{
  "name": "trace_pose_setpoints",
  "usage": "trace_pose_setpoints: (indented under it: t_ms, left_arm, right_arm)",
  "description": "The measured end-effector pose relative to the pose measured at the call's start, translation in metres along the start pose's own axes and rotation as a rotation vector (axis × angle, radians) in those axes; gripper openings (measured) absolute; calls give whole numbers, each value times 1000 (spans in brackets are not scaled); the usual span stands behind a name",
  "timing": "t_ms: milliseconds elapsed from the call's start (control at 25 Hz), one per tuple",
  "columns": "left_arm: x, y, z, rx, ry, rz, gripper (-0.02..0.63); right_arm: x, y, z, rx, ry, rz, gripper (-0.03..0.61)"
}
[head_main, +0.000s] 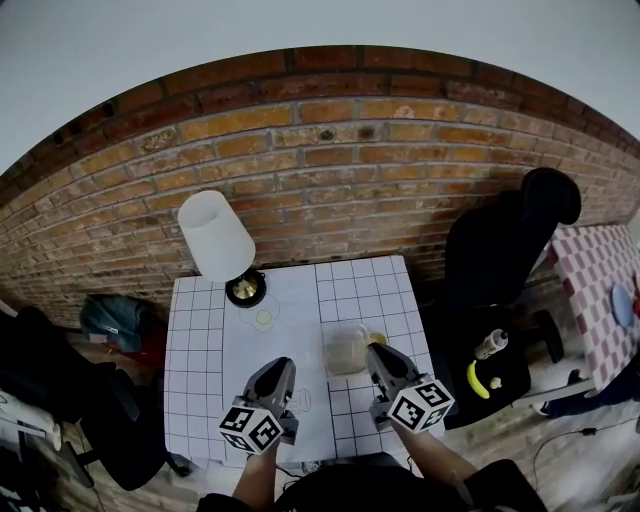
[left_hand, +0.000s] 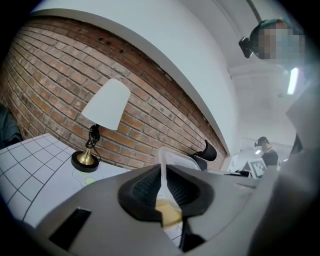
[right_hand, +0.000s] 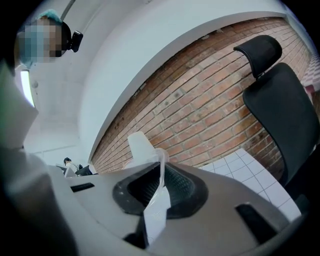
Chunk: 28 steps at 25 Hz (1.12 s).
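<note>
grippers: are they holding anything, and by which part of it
Both the left gripper and right gripper pinch the clear plastic bag by its thin edge.

White lampshade (head_main: 214, 236); white grid-lined table (head_main: 195, 330); red-brown brick wall (head_main: 330, 170).

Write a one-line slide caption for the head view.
Left gripper and right gripper hold a clear plastic bag at a gridded table; a lamp stands near the brick wall.

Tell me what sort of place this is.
Probably an office or workroom corner: a brick wall, a small table with a grid-marked cover bearing a lamp, and a black office chair beside it. A second, checked table stands to the right.
</note>
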<state>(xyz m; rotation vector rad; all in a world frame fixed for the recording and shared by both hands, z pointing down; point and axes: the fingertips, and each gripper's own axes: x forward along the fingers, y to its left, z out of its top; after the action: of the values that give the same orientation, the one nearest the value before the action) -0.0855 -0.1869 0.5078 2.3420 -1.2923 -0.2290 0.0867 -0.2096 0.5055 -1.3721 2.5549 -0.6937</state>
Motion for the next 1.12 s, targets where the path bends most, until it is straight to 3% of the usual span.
trace_pose_setpoints:
  t_ms: [520,1120]
  left_arm:
    - [-51,3,40,55,-74,14,34]
    - [-100,1,54,74,-105,-18,32]
  right_arm:
    - [3,58,5,-14,-53,63,20]
    - [-14,105,-8,-18,-79,50,19]
